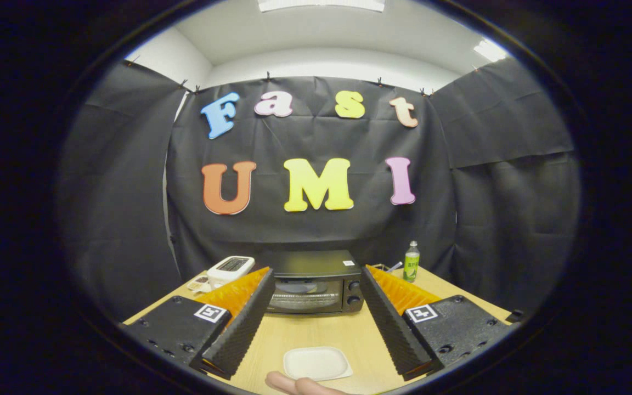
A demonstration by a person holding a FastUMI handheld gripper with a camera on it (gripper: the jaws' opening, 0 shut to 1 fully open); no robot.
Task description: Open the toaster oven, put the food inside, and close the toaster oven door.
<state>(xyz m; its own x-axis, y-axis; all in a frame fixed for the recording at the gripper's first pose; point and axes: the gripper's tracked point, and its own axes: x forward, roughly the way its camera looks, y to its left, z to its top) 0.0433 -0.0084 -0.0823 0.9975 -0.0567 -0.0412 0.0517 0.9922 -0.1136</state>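
The toaster oven (314, 281) stands at the far end of the worktop (316, 332), in the lower middle of the frame, against the black cloth wall. Its glass door (306, 296) looks shut and upright, with two knobs down its right side. Something pale shows dimly through the glass, but I cannot tell whether it is food or a reflection.

Nearer the camera, at the bottom centre of the frame, lies a white dish (317, 362) that looks bare. A person's fingertip (294, 385) rests at its near edge. No food shows plainly on the worktop.

The gripper (314, 286) is held back from the oven. Its jaws stand wide open and hold nothing; the oven shows between them and beyond their tips, and the dish lies between them lower down.

A shut door and a bare dish would fit two stages: the oven yet to be opened, or the food already inside and the door closed again. The pictures do not settle which, so I would not name a move.

Further out, a white appliance (230, 269) sits left of the oven with a small packet (199, 283) beside it, and a green bottle (411, 262) stands to the oven's right.
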